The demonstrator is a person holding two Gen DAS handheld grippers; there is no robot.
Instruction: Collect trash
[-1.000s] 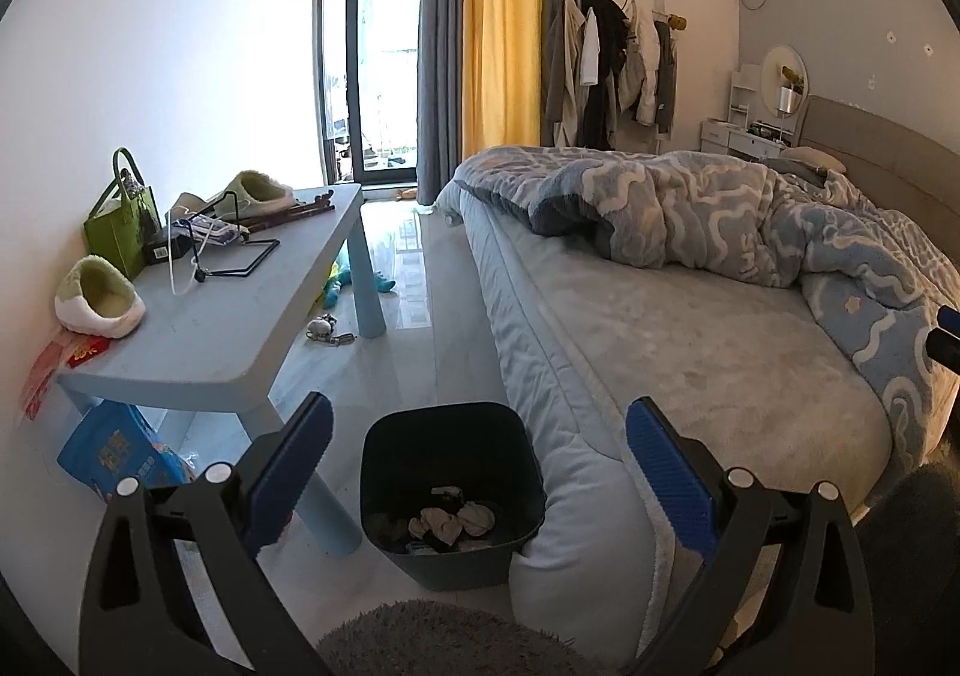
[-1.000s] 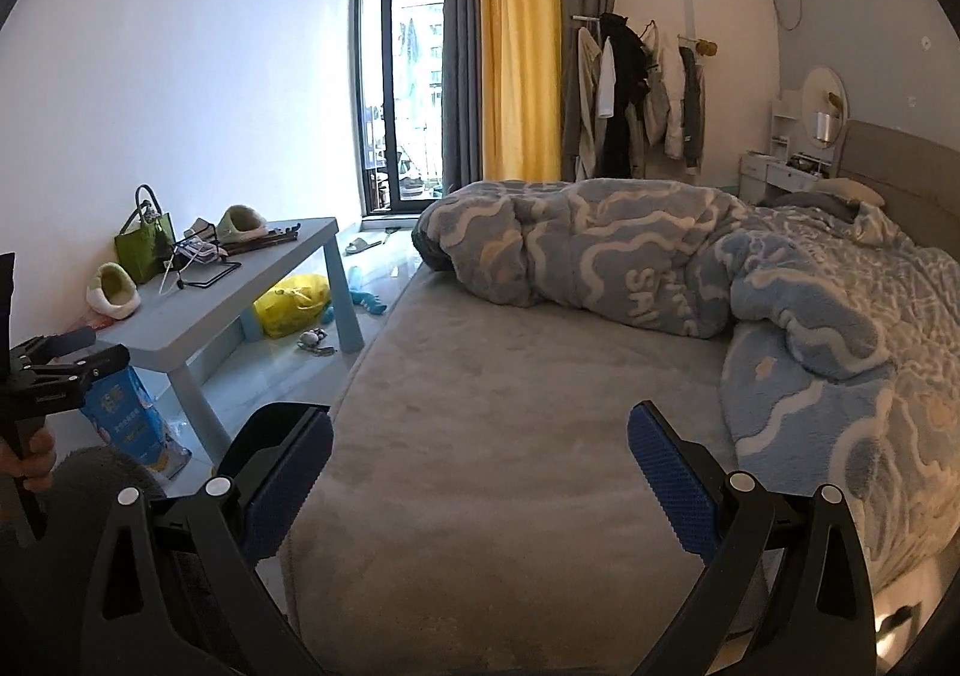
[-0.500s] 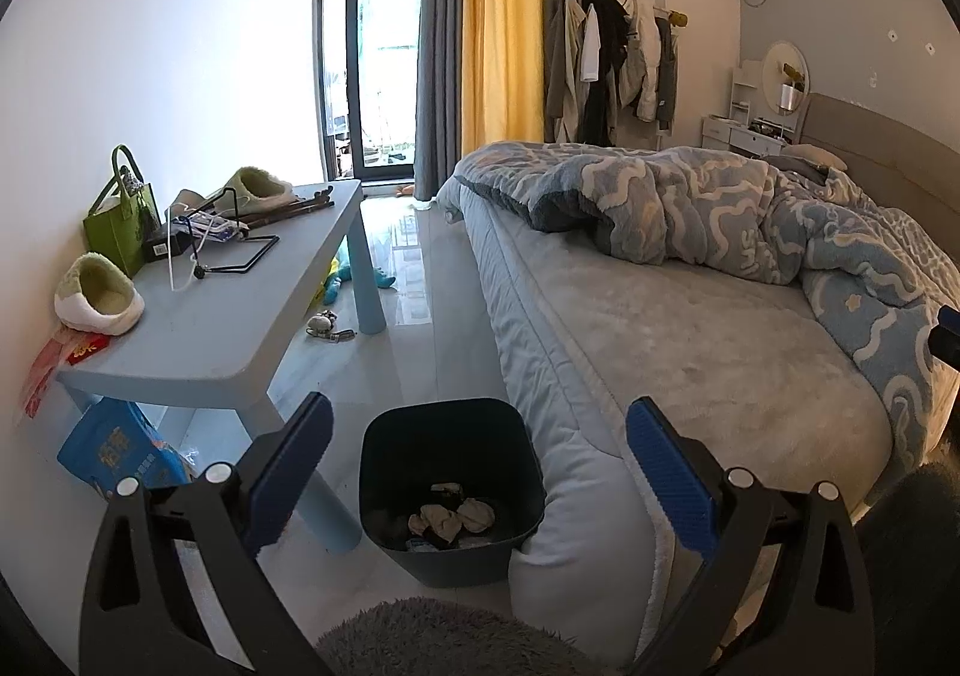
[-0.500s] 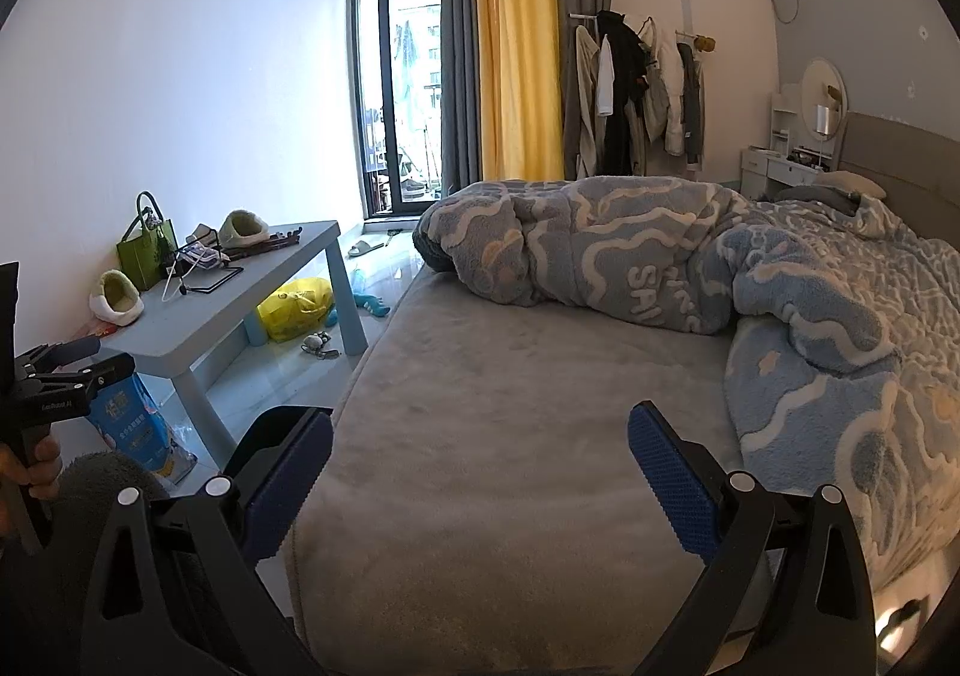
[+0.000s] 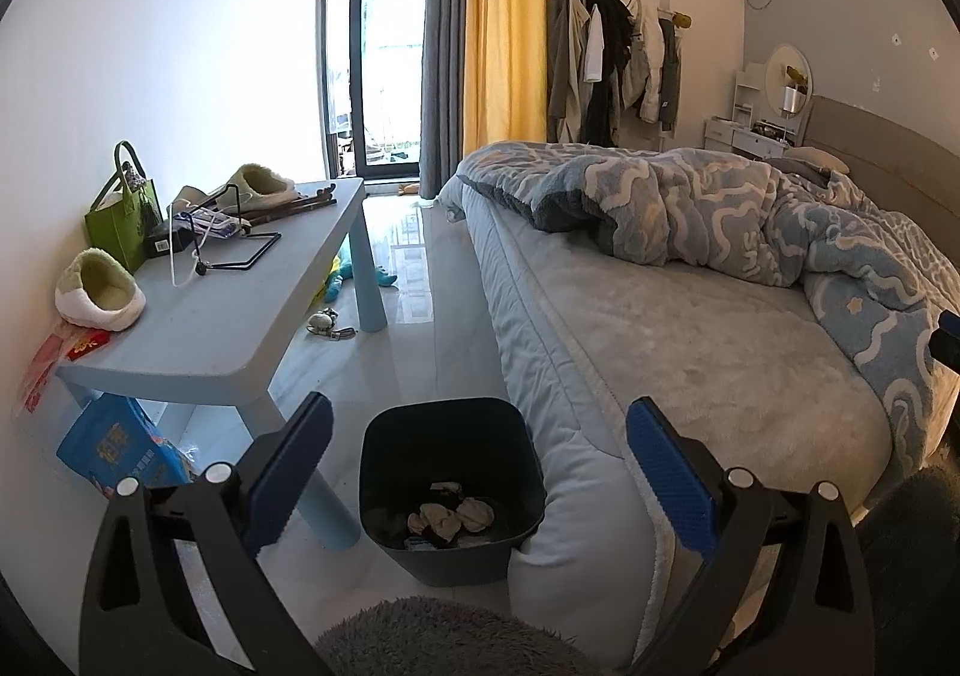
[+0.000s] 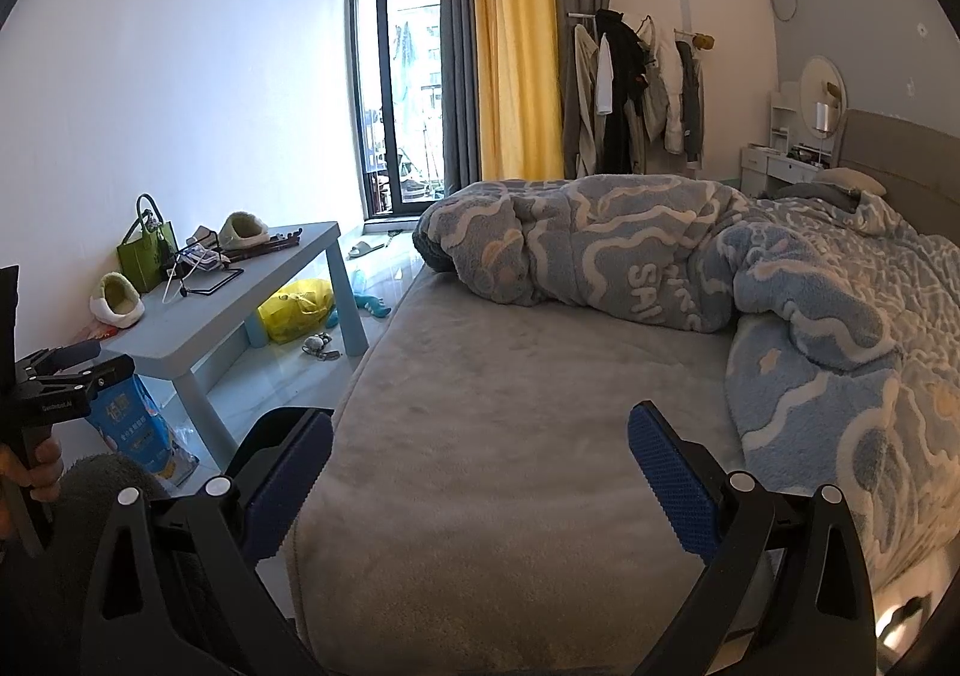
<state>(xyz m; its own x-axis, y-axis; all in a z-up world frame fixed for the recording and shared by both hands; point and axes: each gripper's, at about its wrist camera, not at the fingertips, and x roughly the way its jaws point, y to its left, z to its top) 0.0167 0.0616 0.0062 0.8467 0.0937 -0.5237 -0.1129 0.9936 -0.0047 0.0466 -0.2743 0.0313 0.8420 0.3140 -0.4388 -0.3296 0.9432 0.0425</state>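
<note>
Nearest, left gripper with jaws spread wide and holding nothing, poised above the dark bin wedged between the table leg and the bed; crumpled tissues already lying at the bin's bottom; right gripper likewise gaping and empty, hovering over bare mattress, touching nothing. Probably scanning for the next scrap; best to keep both jaws wide until squarely over a piece, then close gently on the crumple. Farther out, likely candidates: blue packet under the table, red wrapper at its near edge, yellow bag on the floor beyond.
</note>
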